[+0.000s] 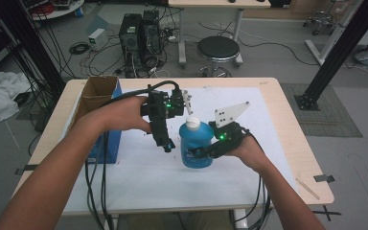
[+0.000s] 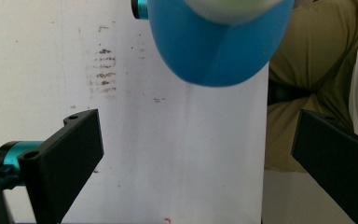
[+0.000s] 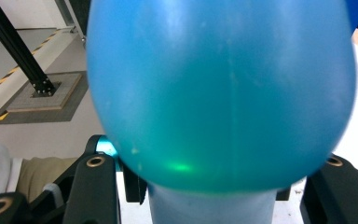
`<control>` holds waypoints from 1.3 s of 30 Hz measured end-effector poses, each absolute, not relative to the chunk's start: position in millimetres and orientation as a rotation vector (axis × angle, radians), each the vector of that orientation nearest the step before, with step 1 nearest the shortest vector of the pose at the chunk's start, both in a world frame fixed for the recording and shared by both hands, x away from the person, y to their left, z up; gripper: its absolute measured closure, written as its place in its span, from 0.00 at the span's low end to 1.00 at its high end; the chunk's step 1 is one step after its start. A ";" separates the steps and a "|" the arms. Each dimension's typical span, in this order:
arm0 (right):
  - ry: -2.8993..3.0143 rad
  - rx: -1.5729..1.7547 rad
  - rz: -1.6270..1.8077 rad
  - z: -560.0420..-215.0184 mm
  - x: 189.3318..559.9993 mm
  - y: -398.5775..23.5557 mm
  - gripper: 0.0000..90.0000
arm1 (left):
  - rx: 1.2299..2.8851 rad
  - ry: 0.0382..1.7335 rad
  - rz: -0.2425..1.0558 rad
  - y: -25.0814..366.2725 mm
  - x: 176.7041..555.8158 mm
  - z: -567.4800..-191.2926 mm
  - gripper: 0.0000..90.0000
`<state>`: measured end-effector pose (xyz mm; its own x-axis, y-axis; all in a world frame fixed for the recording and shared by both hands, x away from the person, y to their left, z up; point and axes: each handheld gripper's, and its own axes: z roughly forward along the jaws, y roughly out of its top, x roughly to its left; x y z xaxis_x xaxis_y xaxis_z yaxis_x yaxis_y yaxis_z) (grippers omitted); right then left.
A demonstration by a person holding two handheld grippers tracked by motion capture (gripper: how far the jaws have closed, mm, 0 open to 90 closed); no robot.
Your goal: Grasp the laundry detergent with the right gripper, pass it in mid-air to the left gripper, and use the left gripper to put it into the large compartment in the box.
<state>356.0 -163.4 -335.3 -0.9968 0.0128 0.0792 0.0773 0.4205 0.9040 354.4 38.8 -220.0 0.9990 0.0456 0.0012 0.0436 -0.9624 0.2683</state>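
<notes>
Risk of a spill: right gripper (image 1: 206,152) pinches the blue bottle (image 1: 196,147) low on its body, upright on the white mat (image 1: 139,177), while left gripper (image 1: 168,145), jaws spread, hangs beside its white cap (image 1: 192,122) and could knock it over.

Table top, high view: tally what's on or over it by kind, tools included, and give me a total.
Blue bottle with white cap: 1
Cardboard box with blue side: 1
Hand-held tools: 2, the left tool open beside the bottle, the right tool shut on the bottle
White sheet covering the table: 1
Total: 5
</notes>
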 end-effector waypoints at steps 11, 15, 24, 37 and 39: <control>-2.579 -0.085 -1.673 -337.5 356.6 -154.5 0.49 | 2.874 0.027 0.005 22.3 353.7 -214.8 0.02; -2.573 -0.091 -1.679 -337.8 357.0 -151.6 0.49 | 2.876 0.019 0.004 17.2 354.5 -214.8 0.02; -2.565 -0.087 -1.680 -337.7 357.7 -148.7 0.49 | 2.878 -0.010 0.000 6.0 356.1 -214.3 0.02; -2.563 -0.093 -1.677 -335.6 357.8 -148.3 0.49 | 2.885 -0.027 0.003 -3.2 359.8 -218.3 0.02; -2.563 -0.094 -1.678 -335.5 358.1 -148.3 0.49 | 2.886 -0.029 0.007 -3.8 360.3 -219.0 0.02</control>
<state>358.1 -148.3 -335.5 -0.9952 0.0090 0.0976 0.0930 0.3996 0.9120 360.3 -3.8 -219.0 0.9998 -0.0191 0.0076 -0.0204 -0.9674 0.2524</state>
